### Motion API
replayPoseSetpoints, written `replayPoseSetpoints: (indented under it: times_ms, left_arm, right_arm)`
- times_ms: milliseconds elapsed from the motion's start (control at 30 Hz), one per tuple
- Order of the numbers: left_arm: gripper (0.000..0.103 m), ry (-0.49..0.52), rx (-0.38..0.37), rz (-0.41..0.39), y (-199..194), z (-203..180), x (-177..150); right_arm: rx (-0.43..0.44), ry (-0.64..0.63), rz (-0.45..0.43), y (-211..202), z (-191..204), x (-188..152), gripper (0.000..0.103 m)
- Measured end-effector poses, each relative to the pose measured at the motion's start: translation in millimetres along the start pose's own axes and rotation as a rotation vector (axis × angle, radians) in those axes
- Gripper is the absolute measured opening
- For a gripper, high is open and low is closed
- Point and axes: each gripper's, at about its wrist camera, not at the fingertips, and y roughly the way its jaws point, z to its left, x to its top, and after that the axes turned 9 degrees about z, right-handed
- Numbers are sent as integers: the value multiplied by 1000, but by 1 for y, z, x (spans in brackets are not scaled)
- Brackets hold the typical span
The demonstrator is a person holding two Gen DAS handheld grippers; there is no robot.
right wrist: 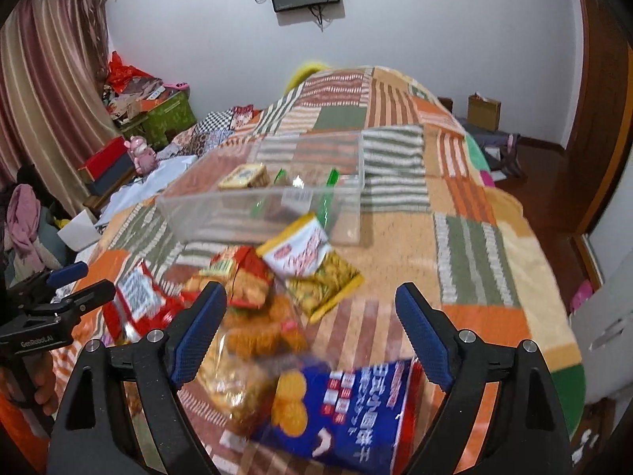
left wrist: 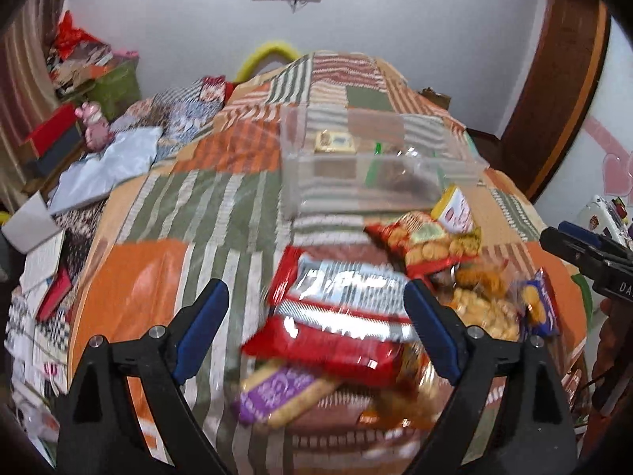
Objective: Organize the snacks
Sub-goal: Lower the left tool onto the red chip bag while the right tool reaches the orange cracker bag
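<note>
My left gripper is spread wide and grasps nothing; below it lies a red packet in the snack pile on the patchwork blanket. My right gripper is likewise released, over a blue biscuit bag. The clear bin stands just beyond the pile, a yellow packet inside it.
</note>
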Motion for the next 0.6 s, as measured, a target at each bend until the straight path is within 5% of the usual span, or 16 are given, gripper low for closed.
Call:
replayPoseSetpoints:
  times_ms: [333,600]
  left_arm:
    - [91,-65,-112,122,19,6,-20]
    - [91,-62,-142,104,32,-6,8]
  right_arm:
    - [32,-23,41,9,8,-19,86]
    - [47,-27,52,15,7,-21,86]
